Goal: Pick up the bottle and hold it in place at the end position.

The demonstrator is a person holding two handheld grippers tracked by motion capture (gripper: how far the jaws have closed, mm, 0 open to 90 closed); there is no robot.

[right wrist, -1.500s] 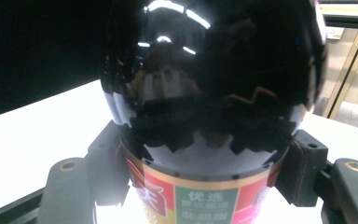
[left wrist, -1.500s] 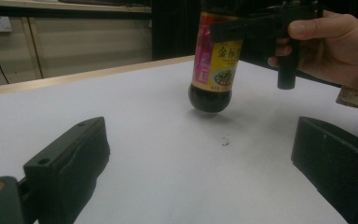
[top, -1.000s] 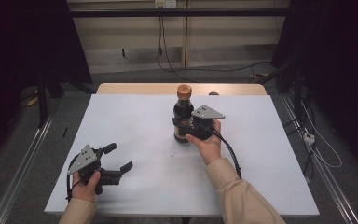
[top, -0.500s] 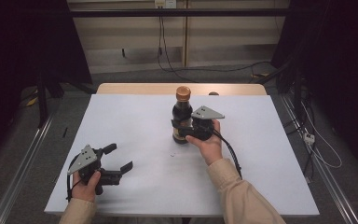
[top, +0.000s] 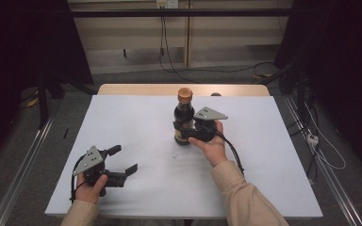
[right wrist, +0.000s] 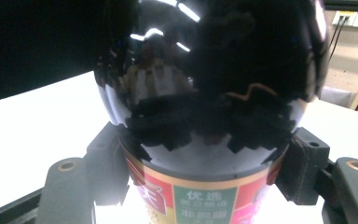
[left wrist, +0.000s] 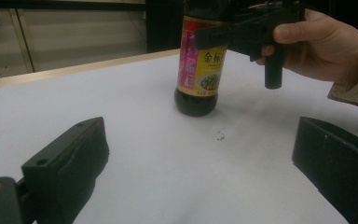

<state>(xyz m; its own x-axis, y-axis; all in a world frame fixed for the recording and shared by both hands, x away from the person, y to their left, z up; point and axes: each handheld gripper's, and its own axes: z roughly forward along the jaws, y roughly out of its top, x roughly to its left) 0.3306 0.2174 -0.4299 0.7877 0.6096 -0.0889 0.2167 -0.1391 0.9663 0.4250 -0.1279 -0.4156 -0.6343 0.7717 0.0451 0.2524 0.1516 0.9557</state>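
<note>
High view: a dark sauce bottle with an orange cap is seen upright at the centre of the white table, slightly above mid-frame. The right gripper is clamped around the labelled body from the right side of the frame, so the bottle is steadied at its widest part, not at the neck. Its base appears to be set on the table; whether it is raised a little cannot be told. The left gripper is kept at lower left, well apart from the bottle, jaws spread wide with nothing between them. It is judged to be parked there so it is free for the cap or a second grip.

Left gripper view: two black jaws are seen at lower left and lower right, wide apart, bare table between. The bottle is at upper centre, its pink and yellow label turned toward the camera, with the right gripper crossing the label and the hand at upper right. Small dark specks lie on the table just below the bottle.

Right gripper view: the glossy dark shoulder of the bottle looms across the upper frame, label band at the bottom edge. Jaws are pressed against both sides at label height, so the grip is closed on the bottle.
</note>
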